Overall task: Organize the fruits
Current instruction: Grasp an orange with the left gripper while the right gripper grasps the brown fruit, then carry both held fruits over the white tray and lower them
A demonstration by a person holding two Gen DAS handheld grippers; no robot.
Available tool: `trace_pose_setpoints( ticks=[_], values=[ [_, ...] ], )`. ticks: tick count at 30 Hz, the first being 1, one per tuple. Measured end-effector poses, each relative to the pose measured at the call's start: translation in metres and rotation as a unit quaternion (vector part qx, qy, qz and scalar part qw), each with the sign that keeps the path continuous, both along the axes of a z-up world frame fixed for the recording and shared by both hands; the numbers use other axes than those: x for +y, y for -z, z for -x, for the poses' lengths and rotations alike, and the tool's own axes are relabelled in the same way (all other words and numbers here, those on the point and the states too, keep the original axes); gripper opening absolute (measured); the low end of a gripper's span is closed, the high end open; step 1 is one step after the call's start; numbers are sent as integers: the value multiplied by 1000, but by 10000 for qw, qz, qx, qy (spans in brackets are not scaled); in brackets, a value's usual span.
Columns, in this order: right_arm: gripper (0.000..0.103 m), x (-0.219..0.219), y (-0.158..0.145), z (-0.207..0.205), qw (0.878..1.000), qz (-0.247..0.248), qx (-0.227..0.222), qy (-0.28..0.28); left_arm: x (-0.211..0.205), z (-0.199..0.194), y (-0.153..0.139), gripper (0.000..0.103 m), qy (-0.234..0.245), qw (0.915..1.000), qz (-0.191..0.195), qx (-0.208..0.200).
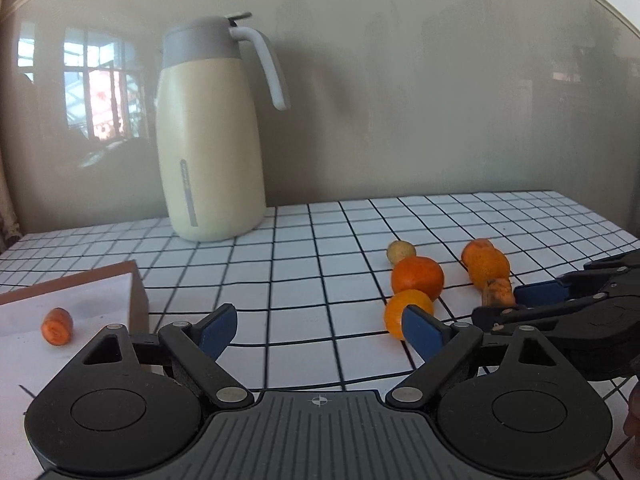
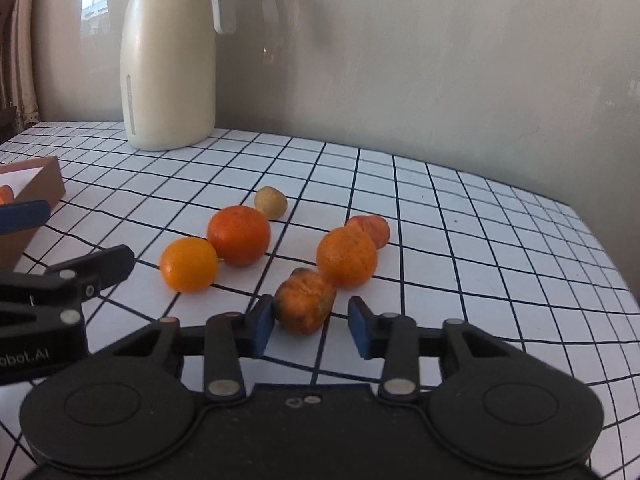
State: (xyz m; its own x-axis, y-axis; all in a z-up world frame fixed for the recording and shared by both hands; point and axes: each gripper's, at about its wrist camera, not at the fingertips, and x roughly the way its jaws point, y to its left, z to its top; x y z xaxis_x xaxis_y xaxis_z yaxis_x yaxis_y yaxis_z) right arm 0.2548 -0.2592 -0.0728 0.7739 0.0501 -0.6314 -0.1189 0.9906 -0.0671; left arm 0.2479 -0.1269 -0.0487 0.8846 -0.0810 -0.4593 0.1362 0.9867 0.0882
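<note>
Several oranges lie on the checked tablecloth. In the right wrist view my right gripper is open, its pads on either side of a wrinkled, dark-spotted orange, the left pad close to its skin. Behind it lie a round orange, a reddish piece, a deep orange one, a yellow-orange one and a small yellowish fruit. My left gripper is open and empty above the cloth. A brown box at left holds one orange piece.
A tall cream thermos jug with a grey lid stands at the back against the wall. The table's right edge drops off to the right. The box also shows at the left edge of the right wrist view.
</note>
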Motion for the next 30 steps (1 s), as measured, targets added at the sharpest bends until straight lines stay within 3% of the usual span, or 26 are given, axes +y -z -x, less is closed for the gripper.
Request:
trace_pose_setpoints(
  ticks=[8, 15, 17, 18, 30],
  values=[
    [28, -25, 1, 0, 9996, -204, -7, 200, -32, -21, 5, 89, 362, 9990, -104, 243],
    [31, -30, 2, -2, 9992, -344, -32, 177, -45, -35, 10, 51, 505, 9968, -67, 623],
    [20, -30, 2, -3, 9991, -397, -7, 126, -46, -37, 11, 36, 601, 9955, -19, 727],
    [14, -30, 1, -3, 9991, -403, 11, 128, -46, -37, 11, 35, 625, 9952, -21, 748],
    [14, -33, -18, 22, 9987, -415, -193, 209, -41, -8, 4, 35, 641, 9966, -1, 508]
  ],
)
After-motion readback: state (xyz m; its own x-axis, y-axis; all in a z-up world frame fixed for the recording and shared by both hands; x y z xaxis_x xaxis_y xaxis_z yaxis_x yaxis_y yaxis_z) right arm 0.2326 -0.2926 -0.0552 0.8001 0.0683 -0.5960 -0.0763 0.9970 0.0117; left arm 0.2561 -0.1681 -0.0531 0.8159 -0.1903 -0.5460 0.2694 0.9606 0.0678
